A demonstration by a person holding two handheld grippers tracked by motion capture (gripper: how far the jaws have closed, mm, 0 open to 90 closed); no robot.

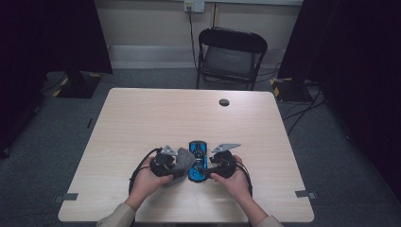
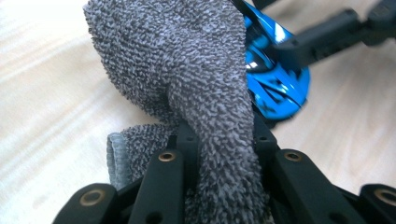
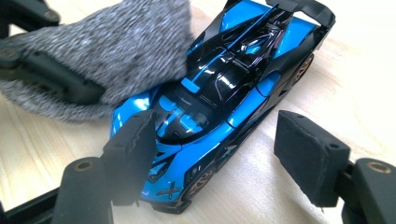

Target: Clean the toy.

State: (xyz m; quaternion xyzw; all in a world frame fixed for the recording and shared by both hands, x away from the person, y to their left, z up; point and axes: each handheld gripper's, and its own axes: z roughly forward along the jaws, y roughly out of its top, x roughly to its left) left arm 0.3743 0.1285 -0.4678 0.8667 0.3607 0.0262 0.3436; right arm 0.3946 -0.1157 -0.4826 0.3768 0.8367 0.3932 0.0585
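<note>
pale wood desk (image 1: pixel 142 123) on grey carpet, black folding chair (image 1: pixel 231 56) beyond its far edge, dark curtains to either side. blue and black toy car (image 1: pixel 197 161) near the desk's front edge, lengthwise, between the two hands. left tool (image 1: pixel 176 163) just left of the car, jaws clamped together on a grey knitted cloth (image 1: pixel 183 160); cloth bunched and pinched between the black pads in the left gripper view (image 2: pixel 205 116), loose end draped forward against the car's side (image 2: pixel 275 79). right tool (image 1: pixel 206 166) just right of the car, jaws apart. in the right gripper view, car (image 3: pixel 219 107) lying between the two pads, left pad (image 3: pixel 133 144) against the car's nose and flank, right pad (image 3: pixel 310 156) clear of the car with bare desk between; no firm clamp visible. cloth (image 3: pixel 112 51) pressed onto the car's roof and left side in that view, slightly blurred. small dark round spot (image 1: pixel 224 102) on the desk, well beyond the car toward the chair. beige sleeves at the desk's front edge, below the car.
</note>
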